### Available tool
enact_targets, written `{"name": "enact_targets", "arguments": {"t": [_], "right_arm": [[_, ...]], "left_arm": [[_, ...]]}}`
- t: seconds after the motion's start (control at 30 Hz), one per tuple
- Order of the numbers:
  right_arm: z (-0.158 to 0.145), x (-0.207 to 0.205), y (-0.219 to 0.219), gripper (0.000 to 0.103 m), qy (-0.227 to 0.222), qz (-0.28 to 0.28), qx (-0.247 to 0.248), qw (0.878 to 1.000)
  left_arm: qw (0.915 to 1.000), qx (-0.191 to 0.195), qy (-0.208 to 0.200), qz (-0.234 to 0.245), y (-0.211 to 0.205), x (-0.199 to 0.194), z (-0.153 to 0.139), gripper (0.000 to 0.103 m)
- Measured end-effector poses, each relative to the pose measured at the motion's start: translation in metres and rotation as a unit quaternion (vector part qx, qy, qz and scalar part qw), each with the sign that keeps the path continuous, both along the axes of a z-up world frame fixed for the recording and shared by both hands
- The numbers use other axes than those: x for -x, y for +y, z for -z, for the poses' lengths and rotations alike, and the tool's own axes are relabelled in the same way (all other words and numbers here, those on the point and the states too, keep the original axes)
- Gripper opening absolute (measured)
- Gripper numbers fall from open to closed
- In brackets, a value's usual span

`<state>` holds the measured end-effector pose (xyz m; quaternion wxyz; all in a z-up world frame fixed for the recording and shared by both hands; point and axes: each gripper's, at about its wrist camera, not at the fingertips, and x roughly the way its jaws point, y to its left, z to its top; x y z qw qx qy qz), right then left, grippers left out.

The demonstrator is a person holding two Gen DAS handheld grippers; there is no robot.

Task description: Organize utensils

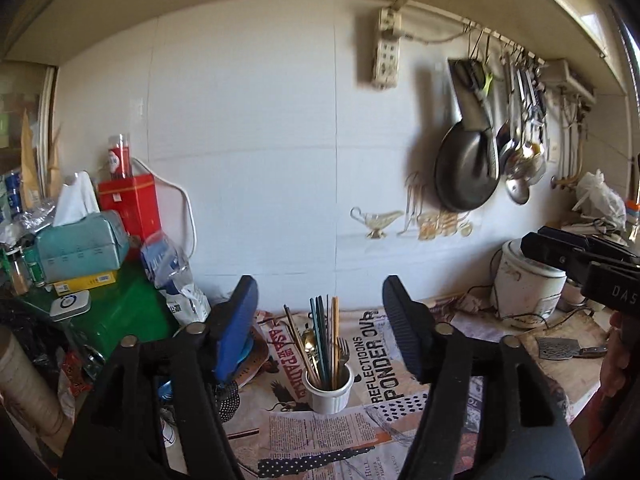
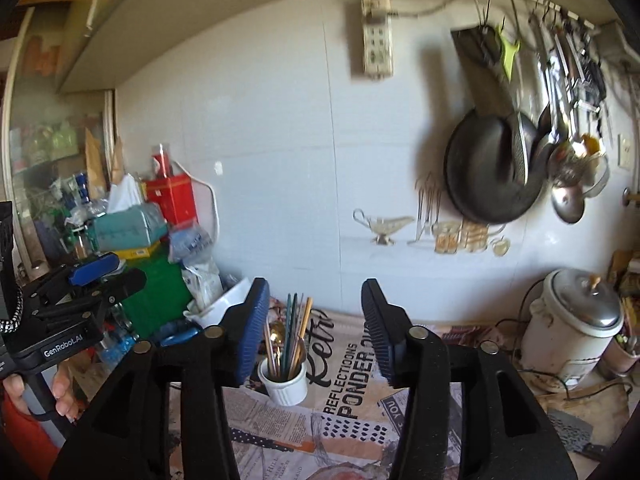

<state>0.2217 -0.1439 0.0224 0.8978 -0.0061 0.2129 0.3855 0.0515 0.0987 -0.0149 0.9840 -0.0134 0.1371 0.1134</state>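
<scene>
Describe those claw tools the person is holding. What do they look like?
Each gripper is black plastic with two ribbed blue pads and round metal pins at the joints. The left gripper carries white "GenRobot.AI" lettering and a braided cable. The right gripper shows "DAS".

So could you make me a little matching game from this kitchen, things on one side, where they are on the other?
Things:
1. chopsticks
2. frying pan
3. tissue box
4. cleaver

Places:
A. hanging on the wall
B. lying flat on the counter, right side
C. standing in the white cup
D. on the pile at left

Pairs: 1-C, 2-A, 3-D, 4-B
</scene>
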Motion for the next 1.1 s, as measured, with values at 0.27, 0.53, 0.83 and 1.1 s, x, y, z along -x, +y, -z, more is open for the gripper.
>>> {"name": "enact_targets", "arguments": {"t": [0.27,0.53,0.83,1.1], "right_arm": [[-0.008,0.04,-0.014,0.089,-0.023,0.02,-0.017,0.999],[-0.008,0.061,-0.025,0.102,-0.029,0.027,-0.027,0.999],[-0.008,0.067,-0.026,0.102,-0.024,0.021,-0.023,0.999],[-0.007,0.07,-0.024,0.102,-0.02,0.018,-0.017,0.999]], "left_arm": [[0.9993,0.001,-0.037,-0.004,-0.01,0.056,-0.005,0.102],[0.9993,0.018,-0.032,-0.004,-0.011,0.077,-0.003,0.102],[0.9992,0.021,-0.033,-0.005,-0.012,0.083,-0.002,0.102],[0.9992,0.026,-0.03,-0.001,-0.012,0.082,0.0,0.102]]}}
